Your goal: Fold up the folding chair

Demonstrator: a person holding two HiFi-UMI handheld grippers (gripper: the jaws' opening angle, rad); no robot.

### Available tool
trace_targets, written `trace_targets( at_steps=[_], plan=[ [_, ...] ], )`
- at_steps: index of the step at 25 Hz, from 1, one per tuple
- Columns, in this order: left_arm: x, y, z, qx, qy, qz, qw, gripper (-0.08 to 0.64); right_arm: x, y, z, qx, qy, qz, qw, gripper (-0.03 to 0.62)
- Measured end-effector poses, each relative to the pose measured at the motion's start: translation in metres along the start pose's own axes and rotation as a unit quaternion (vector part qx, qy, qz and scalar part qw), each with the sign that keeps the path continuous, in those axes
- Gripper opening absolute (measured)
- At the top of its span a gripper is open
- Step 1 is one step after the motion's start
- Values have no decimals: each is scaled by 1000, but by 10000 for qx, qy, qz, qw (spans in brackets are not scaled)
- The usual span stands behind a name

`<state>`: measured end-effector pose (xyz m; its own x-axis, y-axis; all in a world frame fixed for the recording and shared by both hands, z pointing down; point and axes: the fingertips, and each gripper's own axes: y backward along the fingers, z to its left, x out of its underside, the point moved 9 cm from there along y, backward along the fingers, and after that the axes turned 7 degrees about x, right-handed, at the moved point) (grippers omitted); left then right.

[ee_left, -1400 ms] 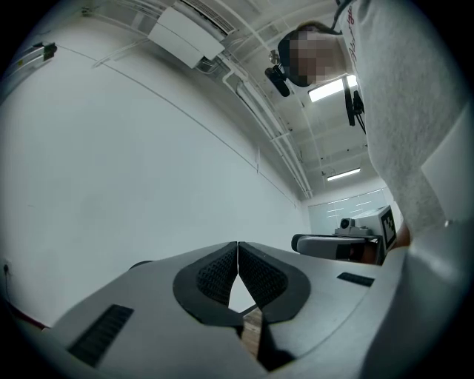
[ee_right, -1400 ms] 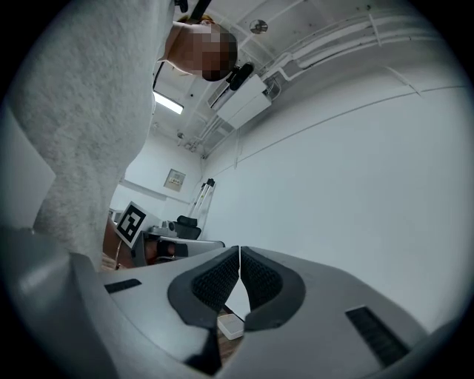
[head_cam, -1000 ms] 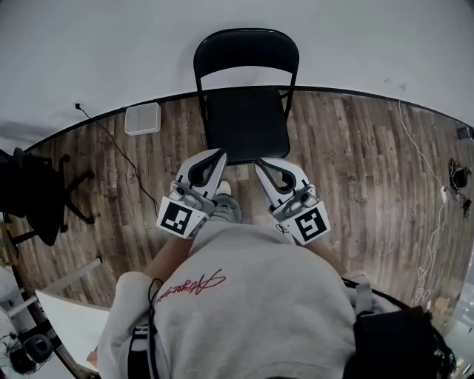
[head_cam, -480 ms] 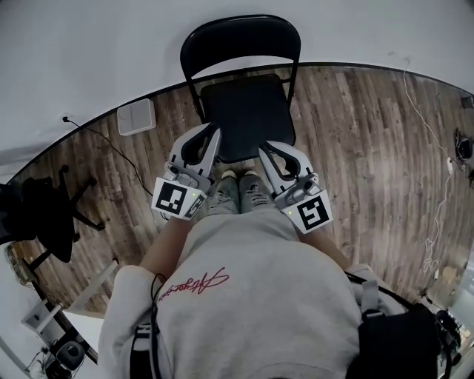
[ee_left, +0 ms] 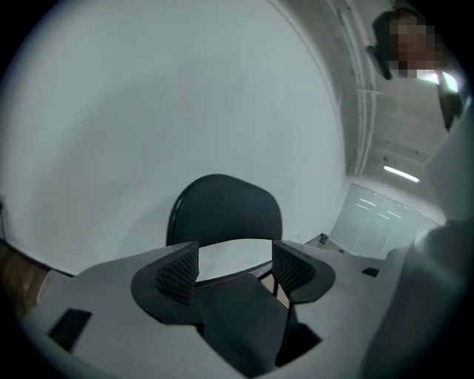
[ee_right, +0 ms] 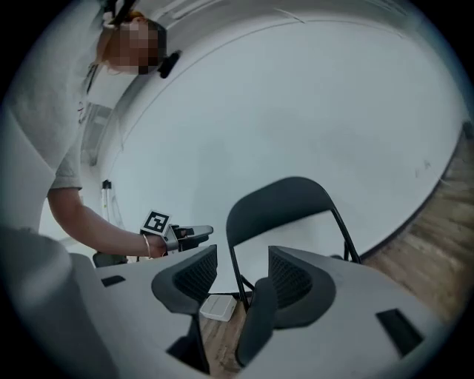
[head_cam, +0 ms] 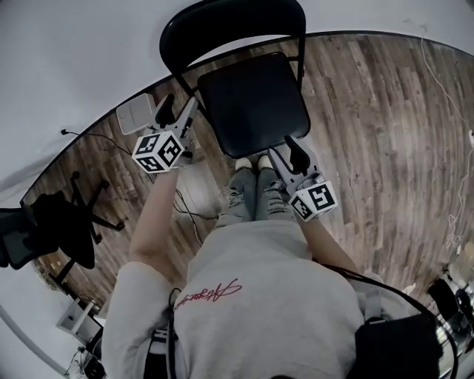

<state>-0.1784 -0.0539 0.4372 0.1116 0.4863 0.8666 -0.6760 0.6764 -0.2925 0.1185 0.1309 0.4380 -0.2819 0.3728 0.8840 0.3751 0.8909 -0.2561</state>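
Observation:
A black folding chair stands unfolded against the white wall, its seat (head_cam: pixel 255 104) in front of my feet and its backrest (head_cam: pixel 229 22) beyond. My left gripper (head_cam: pixel 176 112) is at the seat's left side by the frame. Its jaws have just been opening and stand open, with the seat (ee_left: pixel 237 318) showing between them and the backrest (ee_left: pixel 226 211) ahead. My right gripper (head_cam: pixel 291 153) is at the seat's front right corner. Its jaws have also just been opening, and the seat's edge (ee_right: pixel 255 318) lies between the pads, which are not pressing on it.
A white box (head_cam: pixel 135 115) lies on the wooden floor by the wall, left of the chair. A black office chair (head_cam: pixel 52 229) stands at the far left. Cables (head_cam: pixel 444 96) run along the floor at the right. My feet (head_cam: pixel 252 164) are right at the seat's front edge.
Both grippers have gone forward and down from in front of my body to the chair's sides, the left one further out. Both sets of jaws, shut before, now stand open.

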Motion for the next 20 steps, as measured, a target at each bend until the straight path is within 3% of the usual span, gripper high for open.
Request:
trace_targets(
  at_steps=[1,4,7,10,13,15,18,20],
  plan=[
    [6,-7,20,-158,118,48,9998,313,19,0,-10,140,-268,93,9995,206],
    [24,-26,76,-474,-39,409,9980,327,79,4,-31,556,-822,461,9940,224],
    [41,-49,115,-409,136,686,9967,342,141,15,-50,1032,-1641,860,9773,232],
    [55,-76,137,-103,229,903,9956,348,198,24,-71,1355,-2071,1384,9590,235],
    [66,-100,148,487,585,1149,9905,350,245,22,-82,1260,-2238,1931,9470,238],
    [67,-112,152,851,654,1379,9846,350,269,17,-87,1182,-2821,1875,9334,238],
    [62,-125,155,1139,240,1652,9794,350,293,5,-96,1058,-3609,1558,9134,239],
    [60,-131,155,1265,85,1726,9768,350,303,-2,-105,932,-3890,1391,9059,241]
  ],
)
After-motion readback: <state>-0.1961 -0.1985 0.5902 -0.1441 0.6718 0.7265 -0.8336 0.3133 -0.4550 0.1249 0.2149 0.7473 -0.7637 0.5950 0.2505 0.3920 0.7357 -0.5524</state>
